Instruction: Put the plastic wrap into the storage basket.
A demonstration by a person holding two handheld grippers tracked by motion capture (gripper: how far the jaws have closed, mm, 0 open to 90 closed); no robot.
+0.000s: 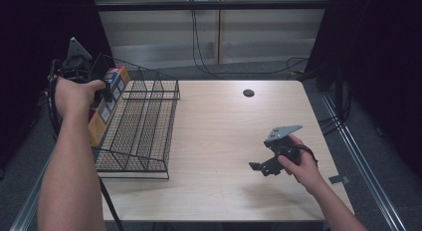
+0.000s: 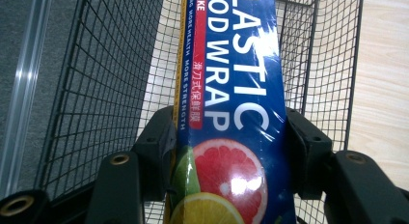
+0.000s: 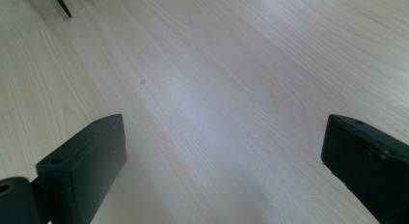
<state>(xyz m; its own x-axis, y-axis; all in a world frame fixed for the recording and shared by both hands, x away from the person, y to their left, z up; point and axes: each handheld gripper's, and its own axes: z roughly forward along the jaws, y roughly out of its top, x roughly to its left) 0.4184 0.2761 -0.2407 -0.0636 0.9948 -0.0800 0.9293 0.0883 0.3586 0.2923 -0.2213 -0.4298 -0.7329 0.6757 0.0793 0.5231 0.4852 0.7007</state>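
A long blue box of plastic food wrap (image 2: 236, 89) with citrus fruit printed on it is clamped between the jaws of my left gripper (image 2: 226, 151). In the high view the box (image 1: 105, 109) leans along the left wall of a black wire basket (image 1: 144, 121), and my left gripper (image 1: 102, 94) holds it near its upper end. My right gripper (image 1: 260, 167) hovers low over the wooden table (image 1: 224, 126) at the right, open with nothing in it. The right gripper view looks past its wide-apart jaws (image 3: 222, 161) at bare wood.
The wire basket stands on the table's left part, its long side running away from me. A small dark round hole (image 1: 248, 93) sits near the table's far edge. Cables lie on the floor behind the table. Metal rails run along both sides.
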